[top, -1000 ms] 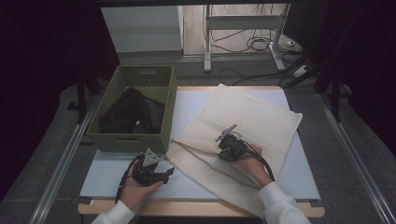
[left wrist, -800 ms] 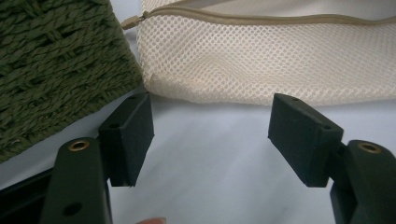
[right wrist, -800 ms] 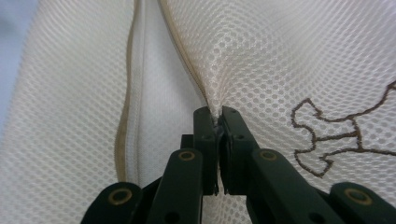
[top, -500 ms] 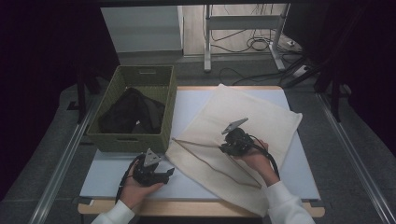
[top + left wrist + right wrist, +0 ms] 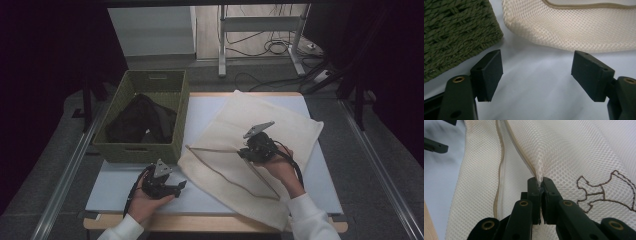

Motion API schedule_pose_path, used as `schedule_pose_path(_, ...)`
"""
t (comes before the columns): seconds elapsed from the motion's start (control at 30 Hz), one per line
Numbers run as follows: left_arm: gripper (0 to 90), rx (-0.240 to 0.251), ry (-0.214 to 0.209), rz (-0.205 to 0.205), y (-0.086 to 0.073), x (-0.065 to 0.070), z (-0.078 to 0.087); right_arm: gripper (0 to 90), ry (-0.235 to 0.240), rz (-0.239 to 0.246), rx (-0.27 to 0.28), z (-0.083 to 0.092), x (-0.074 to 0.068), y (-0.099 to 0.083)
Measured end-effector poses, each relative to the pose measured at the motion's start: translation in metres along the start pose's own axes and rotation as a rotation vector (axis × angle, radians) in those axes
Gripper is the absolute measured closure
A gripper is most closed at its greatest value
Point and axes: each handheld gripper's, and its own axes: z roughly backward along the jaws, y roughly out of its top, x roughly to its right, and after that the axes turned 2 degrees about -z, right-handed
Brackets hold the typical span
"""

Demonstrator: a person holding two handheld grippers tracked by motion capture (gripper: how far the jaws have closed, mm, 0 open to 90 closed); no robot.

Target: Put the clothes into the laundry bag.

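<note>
One gripper lifting mesh laundry bag (image 5: pixel 280 132) open – right gripper (image 5: pixel 540 185) pinches its top layer by the zipper edge.
Left gripper (image 5: pixel 536 72), jaws just widening, empty beside green woven basket (image 5: pixel 150 150); next, likely grab the lower edge.

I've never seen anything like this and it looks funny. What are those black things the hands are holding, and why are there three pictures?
A person sits at a white table and holds a black pinching tool, called a gripper, in each hand. The big picture is taken from above. The other two come from small cameras riding on the grippers, looking along their two black jaws. On the table stands a green woven basket with dark cloth inside, and beside it lies a cream mesh bag with a brown trim. The right gripper is pinched shut on the bag's mesh and lifts it a little. The left gripper rests near the basket with its jaws apart, holding nothing.
</note>
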Motion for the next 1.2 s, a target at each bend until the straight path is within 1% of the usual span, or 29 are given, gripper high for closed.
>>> schedule_pose_path(0.13, 25.4, -0.004, -0.002, -0.002, 0.000, 0.000, 0.000, 85.6, 0.004, -0.015, 0.019, 0.005, 0.003, 0.002)
schedule_pose_path(0.27, 25.4, -0.003, 0.001, -0.004, 0.000, 0.000, 0.001, 85.6, 0.009, -0.026, 0.024, 0.007, 0.005, 0.004)
schedule_pose_path(0.4, 25.4, -0.002, 0.006, -0.005, 0.001, -0.001, 0.001, 85.6, 0.009, -0.026, 0.039, 0.012, 0.006, 0.007)
schedule_pose_path(0.5, 25.4, -0.002, 0.009, -0.001, 0.001, -0.001, 0.001, 85.6, 0.012, -0.035, 0.052, 0.016, 0.008, 0.009)
schedule_pose_path(0.63, 25.9, 0.015, 0.018, 0.001, 0.002, -0.002, 0.004, 85.6, 0.016, -0.041, 0.050, 0.018, 0.011, 0.011)
schedule_pose_path(0.73, 26.0, 0.015, 0.021, 0.001, 0.002, -0.004, 0.006, 85.6, 0.009, -0.040, 0.055, 0.019, 0.011, 0.013)
schedule_pose_path(0.8, 25.9, 0.013, 0.017, 0.003, 0.002, -0.005, 0.006, 85.6, 0.009, -0.041, 0.058, 0.020, 0.012, 0.016)
schedule_pose_path(0.83, 25.9, 0.014, 0.014, 0.001, 0.001, -0.004, 0.006, 85.6, 0.008, -0.043, 0.069, 0.023, 0.015, 0.019)
schedule_pose_path(0.87, 25.9, 0.014, 0.014, 0.001, 0.001, -0.004, 0.006, 85.6, 0.008, -0.043, 0.069, 0.023, 0.015, 0.019)
schedule_pose_path(0.97, 25.6, 0.016, 0.008, -0.004, 0.001, -0.004, 0.006, 85.7, 0.017, -0.062, 0.104, 0.029, 0.019, 0.020)
schedule_pose_path(1.03, 25.5, 0.017, 0.001, -0.003, 0.001, -0.003, 0.006, 85.7, 0.014, -0.063, 0.110, 0.030, 0.020, 0.020)
schedule_pose_path(1.1, 25.5, 0.022, -0.011, 0.011, 0.001, -0.003, 0.006, 85.6, 0.014, -0.063, 0.125, 0.034, 0.020, 0.021)
schedule_pose_path(1.17, 25.2, 0.028, -0.034, 0.038, 0.002, -0.004, 0.007, 85.6, 0.009, -0.060, 0.133, 0.037, 0.020, 0.022)
schedule_pose_path(1.2, 25.1, 0.031, -0.038, 0.043, 0.003, -0.004, 0.007, 85.7, 0.007, -0.052, 0.139, 0.039, 0.020, 0.022)
